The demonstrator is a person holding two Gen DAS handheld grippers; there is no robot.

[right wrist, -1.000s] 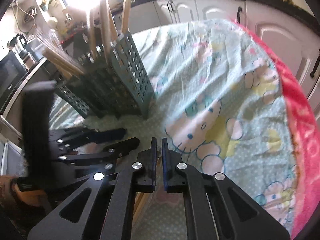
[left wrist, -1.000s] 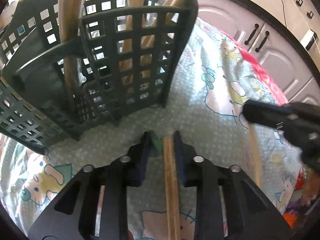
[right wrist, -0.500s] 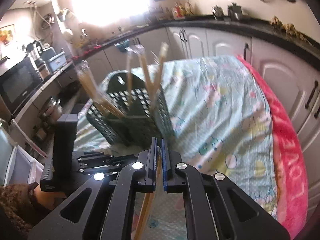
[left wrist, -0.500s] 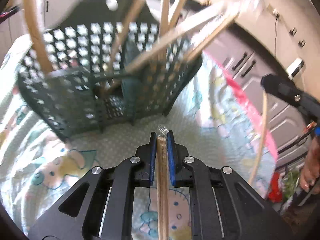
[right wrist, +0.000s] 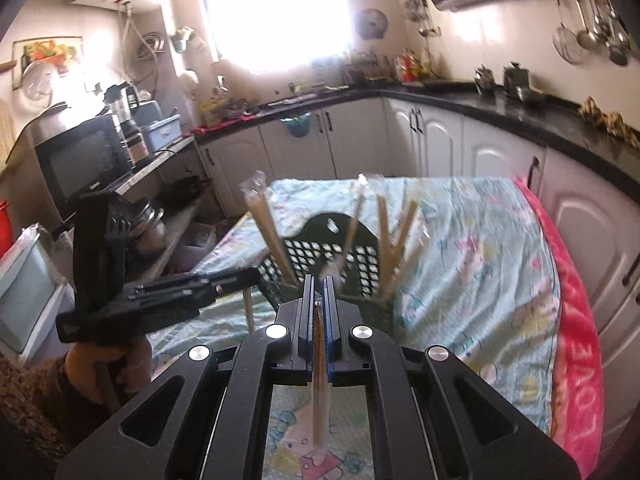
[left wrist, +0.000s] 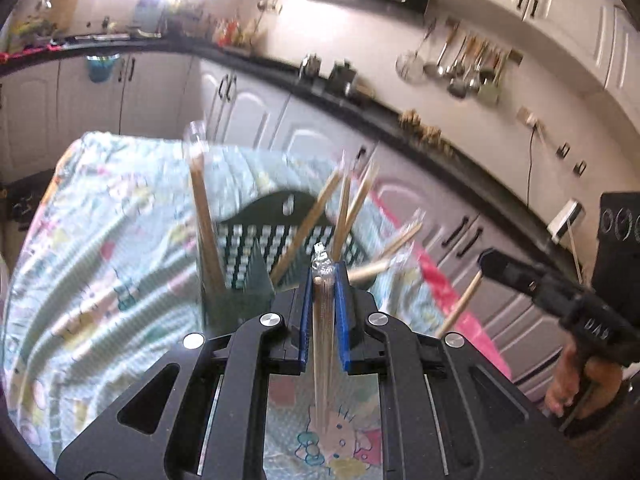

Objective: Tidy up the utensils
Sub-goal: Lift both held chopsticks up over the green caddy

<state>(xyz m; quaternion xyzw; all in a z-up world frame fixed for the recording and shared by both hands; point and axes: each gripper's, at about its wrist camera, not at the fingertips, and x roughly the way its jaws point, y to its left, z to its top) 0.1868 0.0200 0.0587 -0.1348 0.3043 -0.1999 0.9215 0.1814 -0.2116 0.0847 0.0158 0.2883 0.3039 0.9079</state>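
Two wrapped chopstick pairs are in transit. The left claw [left wrist: 325,312] is clamped on one wrapped chopstick pair [left wrist: 323,320], its crinkled plastic tip poking up past the blue pads at frame centre in the left wrist view. The right claw [right wrist: 319,320] is closed on a second wrapped pair [right wrist: 319,376], held edge-on and hanging down toward the lower centre of its own view. Both pairs sit just in front of the dark green slotted caddy [right wrist: 320,256], mid-frame in each view, and above it as far as I can judge (motion blur makes the height hard to read). The caddy stands on the surface [right wrist: 472,264], which is draped in a pale cartoon-print cloth with a pink towel [right wrist: 576,344] along its right edge. Several sticks [left wrist: 204,216] already stand in the caddy, leaning at various angles, some in wrappers. Judged progress: most of the sorting is done, since no loose utensils show on the cloth. Remaining: drop these two pairs into the caddy's compartments (which one, cannot tell).
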